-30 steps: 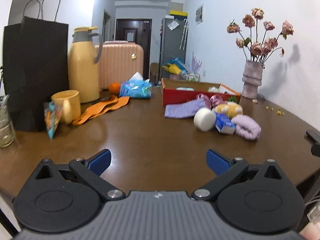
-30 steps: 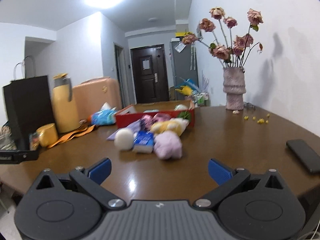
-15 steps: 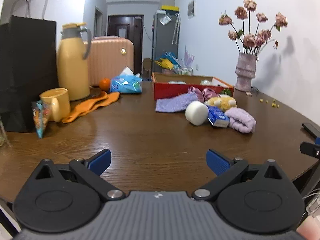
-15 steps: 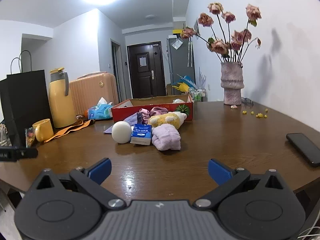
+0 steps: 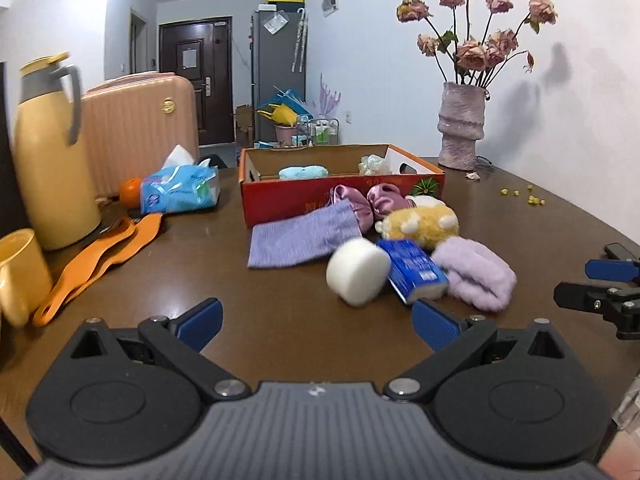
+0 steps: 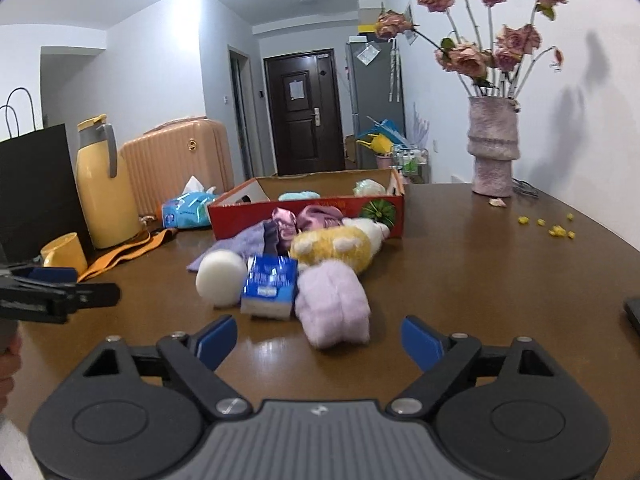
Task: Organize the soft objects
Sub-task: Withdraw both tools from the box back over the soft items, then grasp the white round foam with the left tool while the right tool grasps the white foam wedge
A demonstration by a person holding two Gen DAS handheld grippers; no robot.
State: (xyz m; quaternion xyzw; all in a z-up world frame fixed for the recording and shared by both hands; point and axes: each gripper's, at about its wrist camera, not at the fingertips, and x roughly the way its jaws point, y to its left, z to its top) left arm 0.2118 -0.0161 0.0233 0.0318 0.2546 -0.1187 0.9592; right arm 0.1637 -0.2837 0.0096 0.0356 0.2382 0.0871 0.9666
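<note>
Left wrist view, claw: the left gripper stood with its jaws wide apart and empty, low in the frame, just before the pile.
Left wrist view, soft things: the white foam roll, the blue tissue packet and the lilac fluffy mitt lay touching one another in the lower middle; behind them were the yellow plush toy, the purple cloth and some pink satin pieces.
Left wrist view, goal: the red cardboard box was in the middle of the frame, open on top.
Left wrist view, advice: I judged the foam roll the nearest pick; close softly on its round side, so it does not squeeze out.
Left wrist view, hard to see: the box floor was mostly hidden by its front wall; the right gripper was cut at the right edge.

Right wrist view, claw: the right gripper also had its jaws apart, holding nothing, with the lilac fluffy mitt just ahead between them.
Right wrist view, advice: I think it should take the mitt by its middle and lift before going over the box wall.
Right wrist view, hard to see: the mitt was blurred; a dark flat thing at the right edge was cut off and I could not name it.
</note>
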